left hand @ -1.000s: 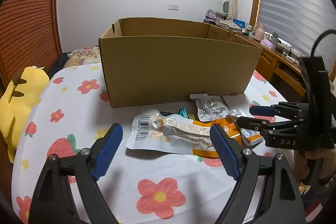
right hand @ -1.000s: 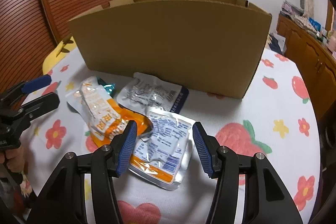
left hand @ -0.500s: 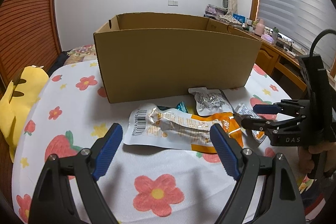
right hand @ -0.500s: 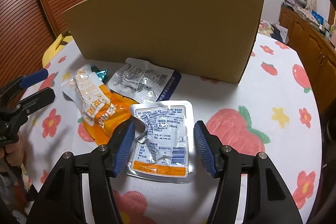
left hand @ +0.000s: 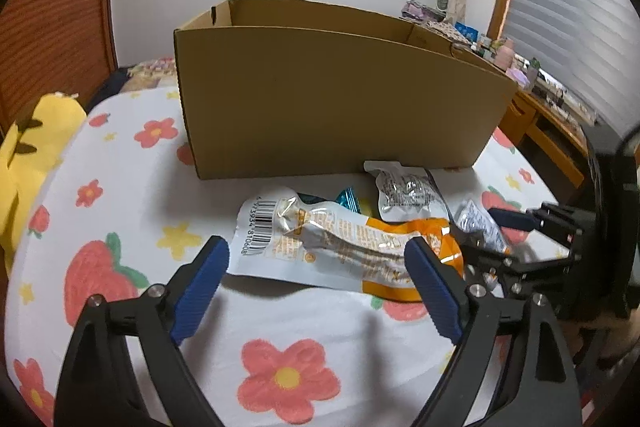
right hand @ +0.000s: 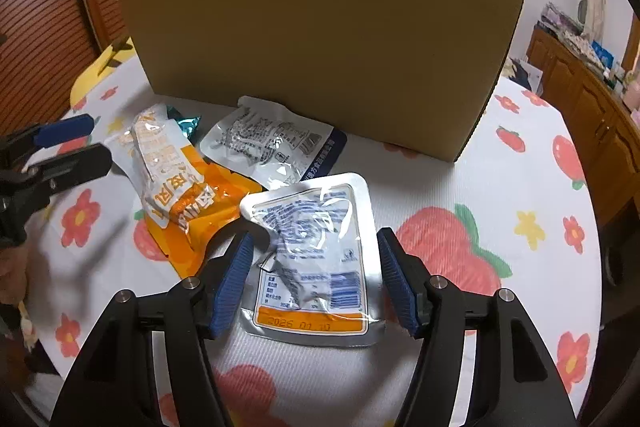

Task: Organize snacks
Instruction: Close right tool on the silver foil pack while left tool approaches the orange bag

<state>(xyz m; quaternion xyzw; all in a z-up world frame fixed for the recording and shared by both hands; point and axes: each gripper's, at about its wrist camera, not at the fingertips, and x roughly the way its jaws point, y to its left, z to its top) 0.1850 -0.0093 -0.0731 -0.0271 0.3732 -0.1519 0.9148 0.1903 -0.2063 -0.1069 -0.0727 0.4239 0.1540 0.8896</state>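
Observation:
Snack packets lie in front of an open cardboard box (left hand: 340, 107) (right hand: 320, 59). My left gripper (left hand: 316, 279) is open, its fingers on either side of a white and orange packet (left hand: 344, 247) (right hand: 176, 179). My right gripper (right hand: 314, 275) is open around a silver packet with an orange strip (right hand: 316, 251), seen edge-on in the left wrist view (left hand: 480, 227). A silver packet with a dark blue edge (right hand: 276, 143) (left hand: 408, 195) lies by the box. A small teal wrapper (left hand: 348, 199) (right hand: 186, 123) peeks out behind the orange packet.
The table has a white cloth with flowers and strawberries (left hand: 140, 195) (right hand: 480, 211). A yellow plush toy (left hand: 28, 155) sits at the left edge. A wooden counter with clutter (right hand: 592, 75) runs along the right wall.
Both grippers have moved lower and closer to the packets. The right gripper's fingers now sit on either side of the silver packet. Both stay open.

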